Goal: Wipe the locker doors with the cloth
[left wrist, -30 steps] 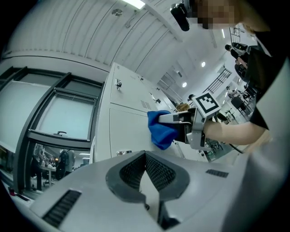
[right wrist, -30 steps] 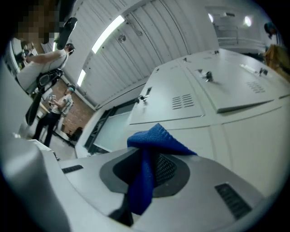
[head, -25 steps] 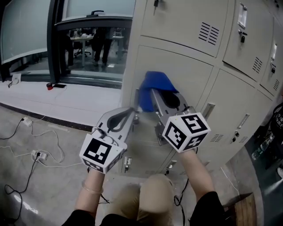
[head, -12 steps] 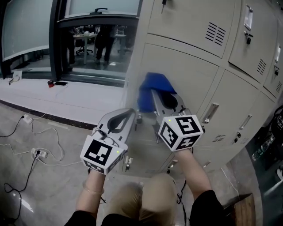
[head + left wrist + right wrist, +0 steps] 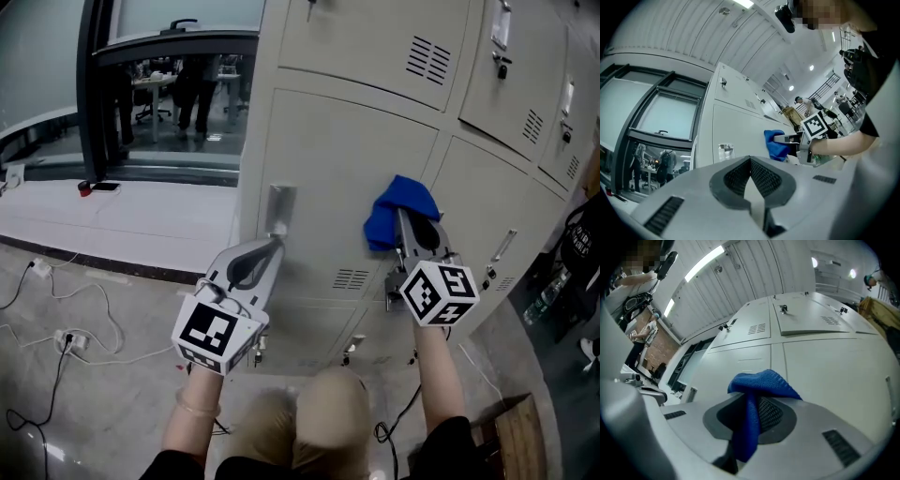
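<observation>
At far left, cables (image 5: pixel 56 300) trail over the floor below a glass wall (image 5: pixel 56 56). The left gripper (image 5: pixel 275 240), claw pressed together, hovers just beneath a metal handle (image 5: pixel 279 204) on a beige locker door (image 5: pixel 328 150). Further right, a blue cloth (image 5: pixel 398 208) lies against that door near its right edge, pinched in the right gripper (image 5: pixel 405 219). Each gripper carries a cube of black-and-white square markers. A card (image 5: pixel 502 23) on an upper door is too small to read.
</observation>
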Available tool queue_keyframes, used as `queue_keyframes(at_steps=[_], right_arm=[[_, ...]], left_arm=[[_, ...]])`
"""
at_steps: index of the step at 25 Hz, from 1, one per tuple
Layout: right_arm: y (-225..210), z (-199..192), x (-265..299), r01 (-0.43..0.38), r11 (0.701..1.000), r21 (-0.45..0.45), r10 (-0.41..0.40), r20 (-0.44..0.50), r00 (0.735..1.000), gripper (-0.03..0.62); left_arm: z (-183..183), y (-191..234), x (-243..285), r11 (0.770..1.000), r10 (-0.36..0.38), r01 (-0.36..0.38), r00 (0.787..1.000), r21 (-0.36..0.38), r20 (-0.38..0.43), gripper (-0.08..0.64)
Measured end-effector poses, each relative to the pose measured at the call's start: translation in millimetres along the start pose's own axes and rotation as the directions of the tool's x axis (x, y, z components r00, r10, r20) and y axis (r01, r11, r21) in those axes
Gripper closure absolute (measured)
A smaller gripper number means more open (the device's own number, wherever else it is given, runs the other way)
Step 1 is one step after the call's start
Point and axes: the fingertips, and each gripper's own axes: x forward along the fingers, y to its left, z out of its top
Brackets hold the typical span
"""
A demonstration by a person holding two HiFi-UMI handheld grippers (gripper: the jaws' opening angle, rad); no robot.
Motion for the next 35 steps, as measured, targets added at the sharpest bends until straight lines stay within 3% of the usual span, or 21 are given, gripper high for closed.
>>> queue_keyframes(at_steps=[5,9,13,17,21,23,27,35], right_arm=[[-40.2,-3.3,-14.9,0.096,0.995,0.013,-0.096,-0.006,0.995,0.532],[-32.1,-2.4,-16.7,0.107,0.993,0.046,-0.108,0.007,0.994,0.532],[41.4,-2.0,-11.3,-0.084,0.992,0.095,0.081,0.036,0.996,0.532],[134.6,-21.9,2.1,-0.306,0.943,0.134,0.309,0.003,0.951,0.532],[187.5,-50.0,17.8,-0.396,0.900,0.181,0.410,-0.048,0.911,0.532],[194.5,-62.3,28.8,-0.389,0.899,0.201,0.410,-0.075,0.909,0.532],[183.1,-72.5,35.6,-0.338,0.932,0.130,0.351,-0.089,0.932,0.532],[116.7,-80.3,8.5,-0.230,0.969,0.089,0.238,-0.099,0.966,0.532]], left_arm=[[-3.1,-0.9,0.0,1.000,-0.006,0.006,1.000,0.001,-0.013,0.554],[-9.6,-0.2,-5.5,1.000,0.002,-0.002,1.000,0.001,-0.030,0.554],[-15.8,7.0,-17.3,0.999,0.032,-0.030,0.998,0.031,-0.059,0.554],[-18.5,16.2,-33.4,0.997,0.064,-0.061,0.995,0.041,-0.074,0.554],[-19.5,26.9,-48.0,0.994,0.099,-0.095,0.991,0.046,-0.086,0.554],[-19.6,29.1,-52.1,0.993,0.108,-0.104,0.990,0.047,-0.089,0.554],[-19.9,27.5,-55.1,0.994,0.109,-0.106,0.990,0.040,-0.087,0.554],[-32.6,9.5,-41.8,0.998,0.060,-0.059,0.994,0.012,-0.089,0.554]])
